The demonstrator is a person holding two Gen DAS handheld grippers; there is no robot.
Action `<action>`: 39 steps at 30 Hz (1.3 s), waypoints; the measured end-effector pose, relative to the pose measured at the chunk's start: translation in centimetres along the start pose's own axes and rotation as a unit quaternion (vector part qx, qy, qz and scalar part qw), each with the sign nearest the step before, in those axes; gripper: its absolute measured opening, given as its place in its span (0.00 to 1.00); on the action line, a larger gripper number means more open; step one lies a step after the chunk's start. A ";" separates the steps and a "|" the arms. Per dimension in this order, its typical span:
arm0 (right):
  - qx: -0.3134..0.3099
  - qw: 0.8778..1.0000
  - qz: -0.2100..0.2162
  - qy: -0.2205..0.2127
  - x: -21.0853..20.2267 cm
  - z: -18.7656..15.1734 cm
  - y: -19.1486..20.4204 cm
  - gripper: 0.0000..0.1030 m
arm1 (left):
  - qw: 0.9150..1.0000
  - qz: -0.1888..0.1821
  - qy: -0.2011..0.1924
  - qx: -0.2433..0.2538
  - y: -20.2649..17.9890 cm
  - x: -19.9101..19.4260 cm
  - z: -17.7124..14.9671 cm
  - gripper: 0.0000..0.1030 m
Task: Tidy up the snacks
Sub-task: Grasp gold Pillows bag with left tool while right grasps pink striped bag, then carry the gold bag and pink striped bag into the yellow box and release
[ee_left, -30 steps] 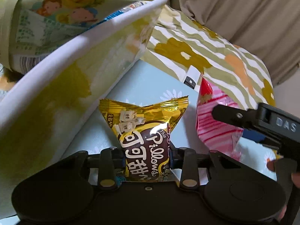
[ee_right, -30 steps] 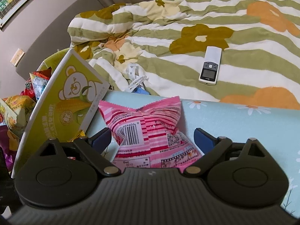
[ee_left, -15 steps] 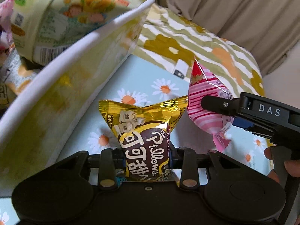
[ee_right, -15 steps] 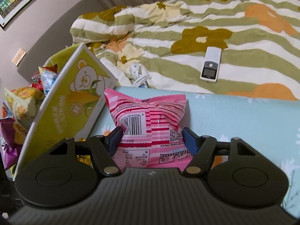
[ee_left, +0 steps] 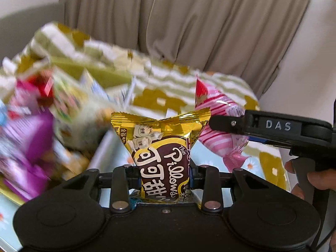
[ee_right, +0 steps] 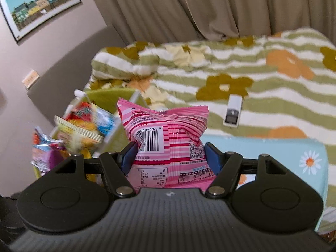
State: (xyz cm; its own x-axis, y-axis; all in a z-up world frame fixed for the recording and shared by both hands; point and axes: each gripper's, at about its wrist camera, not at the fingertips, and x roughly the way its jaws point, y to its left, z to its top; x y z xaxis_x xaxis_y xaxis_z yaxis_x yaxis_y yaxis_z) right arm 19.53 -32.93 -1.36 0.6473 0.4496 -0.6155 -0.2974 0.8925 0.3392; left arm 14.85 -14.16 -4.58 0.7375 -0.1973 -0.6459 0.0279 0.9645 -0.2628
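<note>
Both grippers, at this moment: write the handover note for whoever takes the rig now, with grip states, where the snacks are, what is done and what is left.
Left gripper: shut on the gold packet, held upright in the air.
Right gripper: shut on the pink packet, also held clear of the blue daisy cloth; its jaws closed within the last second.
Snacks: a blurred pile of mixed packets sits in the green box to the left.
Done: both packets are gripped and off the cloth.
Left: both probably go into the green box; neither is released yet.
Note: a remote control lies on the striped quilt.
</note>
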 end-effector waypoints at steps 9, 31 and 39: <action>-0.037 0.998 0.024 -0.054 -2.8 2.9 7.6 0.82 | 0.996 0.024 -0.083 0.019 5.3 -7.8 5.1 0.38; 0.030 0.993 -0.072 -0.084 5.2 5.5 20.1 0.82 | 0.993 -0.030 0.027 0.109 19.0 -1.2 16.3 0.38; 0.056 0.990 -0.105 -0.074 5.9 5.3 20.4 0.82 | 0.990 -0.065 0.088 0.090 20.1 1.3 14.8 1.00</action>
State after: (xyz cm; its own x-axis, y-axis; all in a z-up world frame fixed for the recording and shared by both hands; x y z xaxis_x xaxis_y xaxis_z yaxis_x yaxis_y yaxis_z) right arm 20.98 -12.25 5.71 0.7852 0.2370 -0.5721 -0.0716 0.9524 0.2962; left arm 26.35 7.60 -0.05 0.5918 -0.3333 -0.7339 0.2454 0.9418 -0.2299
